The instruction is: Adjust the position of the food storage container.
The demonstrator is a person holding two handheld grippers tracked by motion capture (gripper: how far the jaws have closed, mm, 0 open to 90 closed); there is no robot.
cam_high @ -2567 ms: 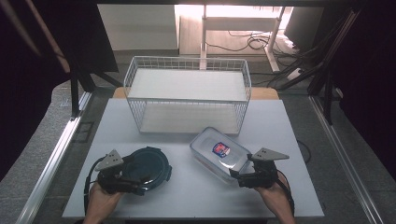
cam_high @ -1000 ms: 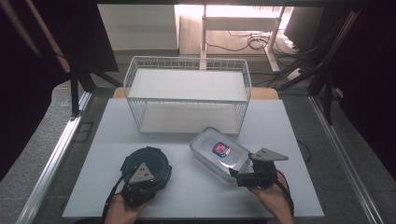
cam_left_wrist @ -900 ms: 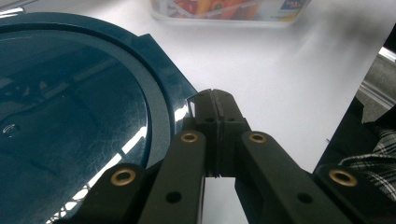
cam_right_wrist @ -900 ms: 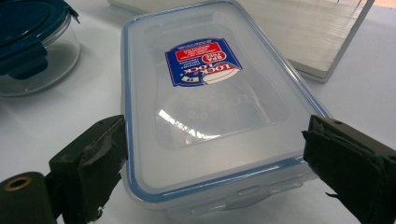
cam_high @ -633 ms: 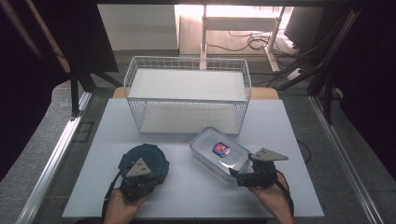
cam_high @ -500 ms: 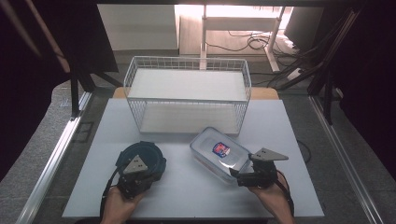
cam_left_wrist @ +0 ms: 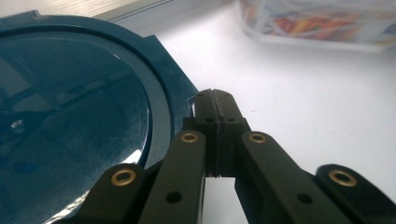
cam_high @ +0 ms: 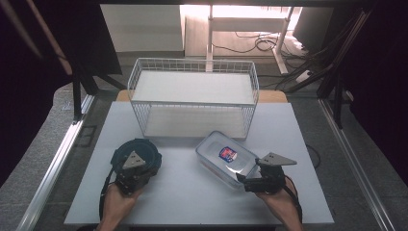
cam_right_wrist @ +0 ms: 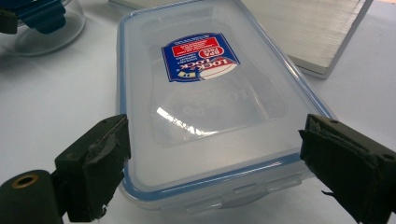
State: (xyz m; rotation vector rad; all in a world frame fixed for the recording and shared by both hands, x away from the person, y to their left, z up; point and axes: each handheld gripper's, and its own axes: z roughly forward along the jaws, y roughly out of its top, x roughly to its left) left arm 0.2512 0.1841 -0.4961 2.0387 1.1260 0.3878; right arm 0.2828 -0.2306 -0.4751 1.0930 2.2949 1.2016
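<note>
The white table (cam_high: 192, 192) fills the lower middle of the high view, and the wire basket (cam_high: 192, 91) stands at its far edge, in the upper middle. Nothing there has changed.

The clear box (cam_high: 226, 159) with the blue-edged lid lies a little right of the middle, just in front of the basket. It has not moved. The right gripper (cam_high: 248, 180) sits at the lower right, at the near end of the box, and has kept still. In the right gripper view its jaws stand wide apart, one on each long side of the clear box (cam_right_wrist: 210, 107). The left pad looks as if it rests against the box wall, but I cannot tell if the right pad touches.

The round dark blue lid (cam_high: 136, 156) on its glass bowl sits at the lower left. Here is the change. A moment ago the left gripper (cam_high: 130, 168) was over by the lid's left edge. Then it slid across, and now it sits over the near part of the lid. In the left gripper view its jaws are pressed tight together with nothing between them, and their tip rests right beside a flap on the lid's rim (cam_left_wrist: 177, 88).

I think the left hand is trying to push or lift that flap, while the right hand waits at the box.
</note>
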